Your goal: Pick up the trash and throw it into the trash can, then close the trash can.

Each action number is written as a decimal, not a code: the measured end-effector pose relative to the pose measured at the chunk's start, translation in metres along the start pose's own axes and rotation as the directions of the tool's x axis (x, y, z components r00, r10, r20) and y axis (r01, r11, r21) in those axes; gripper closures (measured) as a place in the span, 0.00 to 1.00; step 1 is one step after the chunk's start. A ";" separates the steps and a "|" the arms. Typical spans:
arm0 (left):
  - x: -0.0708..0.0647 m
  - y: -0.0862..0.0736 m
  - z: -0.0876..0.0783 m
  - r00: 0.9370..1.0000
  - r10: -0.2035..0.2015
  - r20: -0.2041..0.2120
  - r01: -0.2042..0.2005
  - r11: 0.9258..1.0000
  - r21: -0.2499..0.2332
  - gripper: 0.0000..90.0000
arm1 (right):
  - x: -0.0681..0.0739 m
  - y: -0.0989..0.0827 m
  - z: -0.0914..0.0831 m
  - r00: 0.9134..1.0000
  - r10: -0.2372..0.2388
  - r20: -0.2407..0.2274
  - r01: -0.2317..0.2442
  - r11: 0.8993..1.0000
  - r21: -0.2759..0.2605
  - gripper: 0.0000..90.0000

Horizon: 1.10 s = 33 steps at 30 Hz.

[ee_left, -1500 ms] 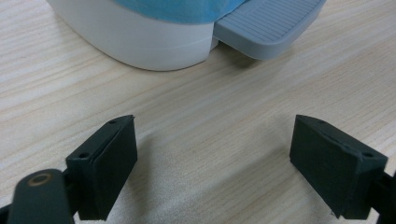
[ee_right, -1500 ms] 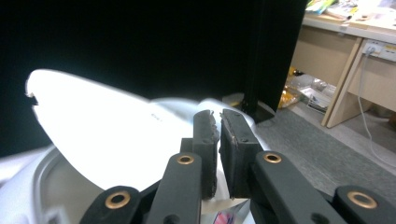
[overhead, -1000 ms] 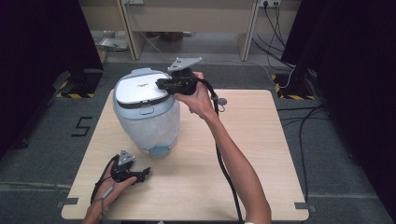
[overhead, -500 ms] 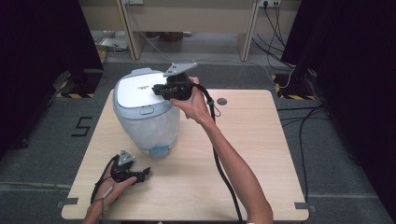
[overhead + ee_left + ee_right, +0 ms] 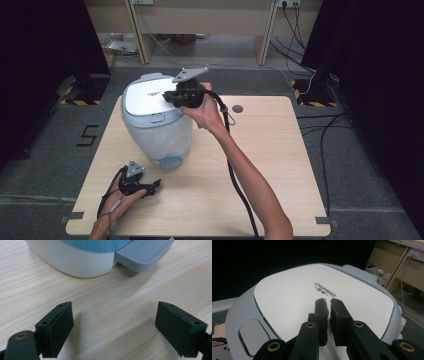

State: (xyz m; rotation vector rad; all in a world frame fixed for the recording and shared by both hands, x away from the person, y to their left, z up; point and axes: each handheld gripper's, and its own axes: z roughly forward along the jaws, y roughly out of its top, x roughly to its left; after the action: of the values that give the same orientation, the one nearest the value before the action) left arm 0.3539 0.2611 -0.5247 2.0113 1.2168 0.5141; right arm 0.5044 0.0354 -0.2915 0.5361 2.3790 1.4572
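A pedal bin (image 5: pixel 157 132) with a pale blue body and a white lid (image 5: pixel 147 100) stands on the left half of the wooden table (image 5: pixel 260 150). My right gripper (image 5: pixel 170 97) reaches in from the right over the lid. In the right gripper view its jaws (image 5: pixel 327 301) are shut with nothing between them, tips just by the printed logo on the lid (image 5: pixel 294 295); I cannot tell if they touch it. My left gripper (image 5: pixel 152 186) rests low on the table in front of the bin, open (image 5: pixel 115 325), facing the grey foot pedal (image 5: pixel 143 253).
A grey push button (image 5: pixel 252 336) sits at the lid's front edge. A round hole (image 5: pixel 237 108) marks the table's far side. The right gripper's cable (image 5: pixel 240 185) trails along the forearm. Desks and floor cables lie beyond the table.
My right gripper has shifted slightly left and down over the lid. The left gripper has stayed where it was.
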 end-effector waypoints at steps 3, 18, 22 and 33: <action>0.000 0.000 0.000 1.000 0.000 0.002 0.000 1.000 0.001 0.15 | 0.003 0.001 0.000 1.000 -0.017 0.019 0.017 1.000 0.011 0.94; 0.000 0.000 0.000 1.000 0.001 -0.003 -0.001 1.000 0.000 0.15 | 0.011 0.001 0.001 0.997 -0.035 0.067 0.034 0.999 0.020 0.96; 0.000 0.000 0.000 1.000 0.000 -0.003 0.000 1.000 0.000 0.15 | 0.014 0.002 -0.002 0.999 -0.022 0.048 0.020 0.999 0.037 0.98; 0.000 0.000 0.000 1.000 0.001 -0.006 -0.001 1.000 0.001 0.15 | 0.025 0.002 -0.003 0.999 -0.017 0.030 0.016 0.999 0.035 1.00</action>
State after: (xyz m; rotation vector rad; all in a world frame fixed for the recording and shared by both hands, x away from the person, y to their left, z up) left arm 0.3540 0.2609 -0.5248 2.0125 1.2195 0.5207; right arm 0.4813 0.0456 -0.2903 0.5415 2.3830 1.3931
